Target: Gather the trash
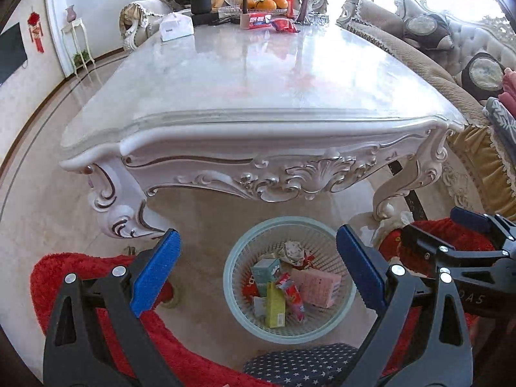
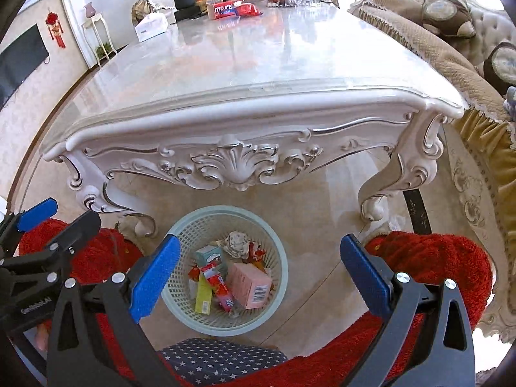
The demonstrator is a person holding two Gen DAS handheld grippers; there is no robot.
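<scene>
Both grippers, left gripper [image 1: 258, 271] and right gripper [image 2: 259, 272], hung spread wide, empty, above basket [image 1: 237, 300] on floor. Only right view showed barcode on pink box [image 2: 248, 285]; box's long axis ran 10-to-4 o'clock.

Bright daylight pours in from the upper right, blowing out that corner; glare sheens the table [image 1: 258, 74], and fisheye bending darkens every edge.

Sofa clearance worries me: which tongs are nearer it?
Right. The right tongs are on the side toward the sofa; the left tongs are beyond them, farther from it.
</scene>
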